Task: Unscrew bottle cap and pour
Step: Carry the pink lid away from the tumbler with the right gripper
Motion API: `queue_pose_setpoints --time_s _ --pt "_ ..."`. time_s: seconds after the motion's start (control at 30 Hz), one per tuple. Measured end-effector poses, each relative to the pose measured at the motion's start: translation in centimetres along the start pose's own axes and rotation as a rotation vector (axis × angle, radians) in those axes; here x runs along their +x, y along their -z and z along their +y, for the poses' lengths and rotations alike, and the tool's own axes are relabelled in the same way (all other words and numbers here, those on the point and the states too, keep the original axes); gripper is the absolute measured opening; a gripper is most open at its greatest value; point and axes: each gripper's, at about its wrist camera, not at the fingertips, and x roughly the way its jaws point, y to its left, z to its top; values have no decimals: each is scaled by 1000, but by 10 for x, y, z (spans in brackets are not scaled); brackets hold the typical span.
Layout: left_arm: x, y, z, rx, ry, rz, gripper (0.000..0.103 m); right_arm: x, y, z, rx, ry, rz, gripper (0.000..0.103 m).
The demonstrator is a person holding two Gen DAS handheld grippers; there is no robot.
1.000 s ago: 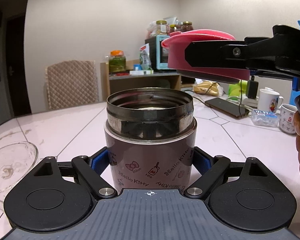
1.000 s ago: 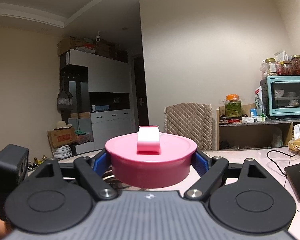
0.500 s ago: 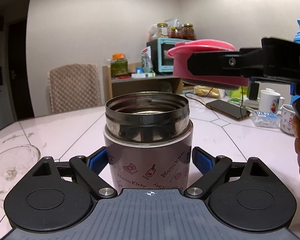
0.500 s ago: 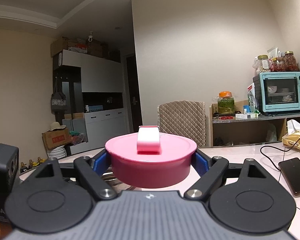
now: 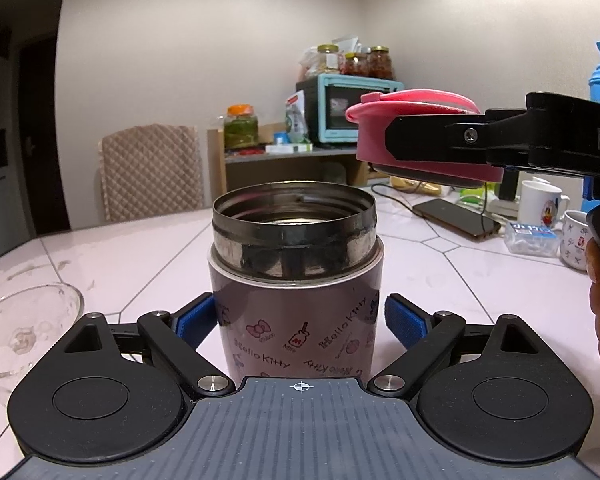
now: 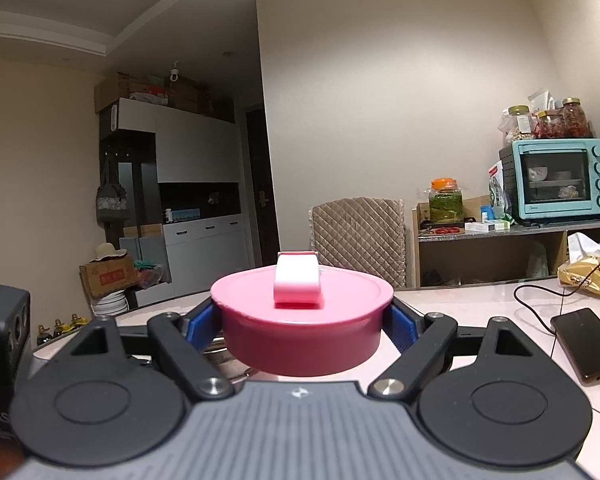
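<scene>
A mauve Hello Kitty food jar (image 5: 296, 304) with an open steel mouth stands on the pale table. My left gripper (image 5: 300, 320) is shut on its body, blue pads against both sides. My right gripper (image 6: 302, 324) is shut on the jar's pink cap (image 6: 302, 316), held level in the air. In the left wrist view the cap (image 5: 380, 136) hangs above and to the right of the jar's mouth, clear of it. The jar's rim (image 6: 224, 356) peeks out under the cap in the right wrist view.
A glass bowl (image 5: 24, 320) sits on the table at the left. A phone (image 5: 456, 218) on a cable, mugs (image 5: 540, 202) and a small box lie at the right. A chair (image 5: 152, 172) and a shelf with a teal oven (image 5: 340, 112) stand behind.
The right gripper has carried the pink cap further right and away from above the jar. The left gripper still holds the jar, which sits a little lower in view.
</scene>
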Motion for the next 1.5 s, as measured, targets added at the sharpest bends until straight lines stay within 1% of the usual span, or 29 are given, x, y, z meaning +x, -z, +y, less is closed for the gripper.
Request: queue_pose_setpoints --time_s 0.47,0.8,1.5 --pt "-2 3 -1 -7 -8 -1 103 -4 3 -4 19 54 14 85" --pt "-1 5 -2 0 -24 4 103 -6 7 -8 23 81 24 85" --pt "-3 2 -3 -12 -17 4 103 -6 11 -9 22 124 48 85"
